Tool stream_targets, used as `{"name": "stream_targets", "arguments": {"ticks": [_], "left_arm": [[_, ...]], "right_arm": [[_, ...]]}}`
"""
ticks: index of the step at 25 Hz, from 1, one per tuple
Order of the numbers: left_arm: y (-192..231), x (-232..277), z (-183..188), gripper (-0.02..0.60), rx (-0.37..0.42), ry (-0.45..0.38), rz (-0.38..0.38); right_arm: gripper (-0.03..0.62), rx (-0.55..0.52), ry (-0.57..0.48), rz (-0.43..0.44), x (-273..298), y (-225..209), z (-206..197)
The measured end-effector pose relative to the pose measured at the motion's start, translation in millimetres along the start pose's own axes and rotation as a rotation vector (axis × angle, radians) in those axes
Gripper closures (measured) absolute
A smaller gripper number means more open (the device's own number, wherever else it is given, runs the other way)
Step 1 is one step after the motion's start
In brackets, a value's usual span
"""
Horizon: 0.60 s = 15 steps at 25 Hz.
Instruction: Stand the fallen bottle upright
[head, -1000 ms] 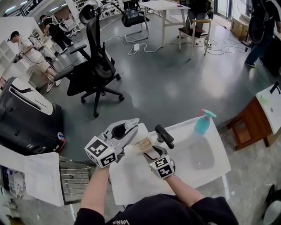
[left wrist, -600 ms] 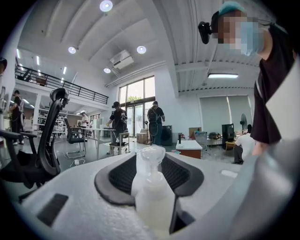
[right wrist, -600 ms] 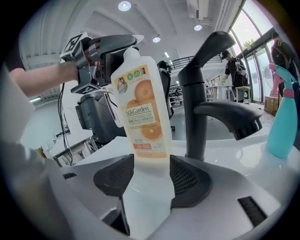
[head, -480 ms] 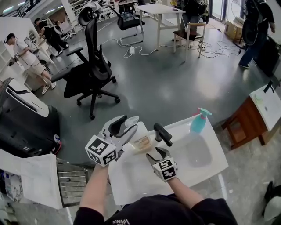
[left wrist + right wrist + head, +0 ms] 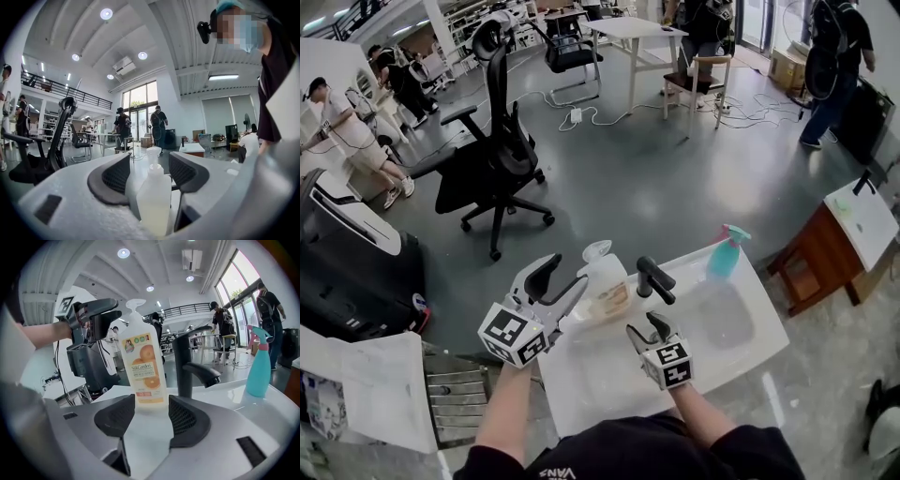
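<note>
1. A white sink top (image 5: 741, 352) with a shallow basin stands on a grey polished floor (image 5: 656, 178) in a large open hall with ceiling lights and tall windows.
2. A black office chair (image 5: 492, 150) stands well beyond its far edge, and a brown wooden table (image 5: 811, 262) lies off its right edge. People stand further back.
3. A black faucet (image 5: 654, 279) rises at the middle of the far edge. A teal spray bottle (image 5: 724, 253) stands at the far right corner.
4. The pump bottle (image 5: 605, 281) stands upright near the far edge, towards the far left corner and just left of the faucet. It is translucent white, with a white pump head and a label showing oranges.
5. The left gripper (image 5: 562, 281) has the bottle between its jaws, which are opening, with gaps beside both pads.
6. The right gripper (image 5: 649, 330) points at the bottle from the near side, jaws apart and empty.
</note>
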<state>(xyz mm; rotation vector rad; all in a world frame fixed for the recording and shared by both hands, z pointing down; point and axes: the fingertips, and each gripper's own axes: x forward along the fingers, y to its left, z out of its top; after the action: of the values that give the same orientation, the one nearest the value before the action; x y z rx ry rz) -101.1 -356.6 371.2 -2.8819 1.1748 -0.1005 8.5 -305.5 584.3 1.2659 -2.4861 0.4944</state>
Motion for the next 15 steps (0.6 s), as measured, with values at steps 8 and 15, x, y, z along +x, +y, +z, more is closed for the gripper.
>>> {"name": "stream_targets", "arguments": {"ticks": [8,15], "left_arm": [[2,-59,-9,0.456,0.001,-0.052,0.053],[4,-106,-28,0.551,-0.019,-0.049,0.029]], "right_arm": [[0.436,0.021,-0.102,-0.103,-24,27,21],[0.543,0.021,-0.196,-0.205,-45,62,36]]}}
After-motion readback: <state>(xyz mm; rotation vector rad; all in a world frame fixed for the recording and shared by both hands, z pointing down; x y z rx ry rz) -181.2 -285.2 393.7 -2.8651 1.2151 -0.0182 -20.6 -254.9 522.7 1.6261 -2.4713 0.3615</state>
